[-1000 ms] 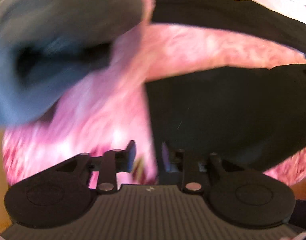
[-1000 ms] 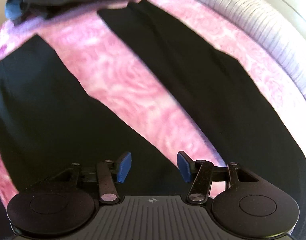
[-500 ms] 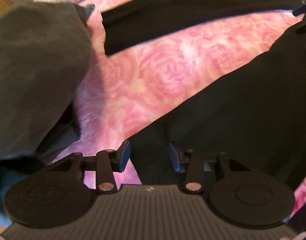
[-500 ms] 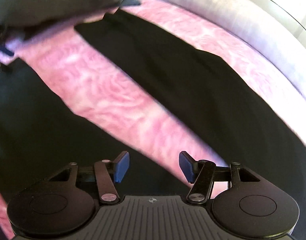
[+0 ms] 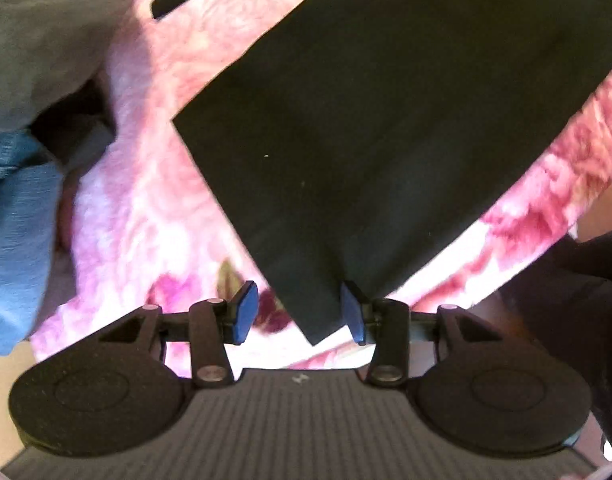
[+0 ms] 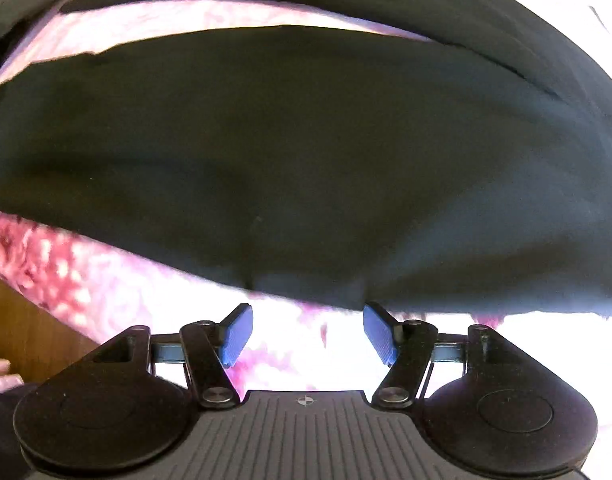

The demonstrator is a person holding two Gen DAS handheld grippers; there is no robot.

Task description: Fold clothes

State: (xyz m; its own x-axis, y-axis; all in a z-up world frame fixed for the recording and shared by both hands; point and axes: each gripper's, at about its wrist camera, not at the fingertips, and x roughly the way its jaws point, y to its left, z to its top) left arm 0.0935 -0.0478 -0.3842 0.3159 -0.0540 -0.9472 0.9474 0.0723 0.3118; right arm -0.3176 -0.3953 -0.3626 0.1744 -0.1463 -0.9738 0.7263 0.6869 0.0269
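Oddly, no legible writing shows anywhere. Black trousers (image 5: 386, 120) lie flat on the pink floral bedspread (image 5: 146, 208). Left gripper (image 5: 298, 312) is released, a corner between its pads; right gripper (image 6: 308, 334) is opening, nothing held.

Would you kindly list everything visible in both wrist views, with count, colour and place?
black trousers: one, black, spread flat on the bedspread; a leg end corner lies between the left gripper's pads.
floral bedspread: one, pink and white, under everything.
grey garment: one, grey, heaped at upper left of the left view.
blue garment: one, blue, beside and below the grey one.
wooden surface: brown, lower left of the right view, beyond the bedspread's edge.
left gripper: black with blue pads, apart, not pressing the cloth.
right gripper: black with blue pads, opening, over the trousers' near edge, nothing between them.
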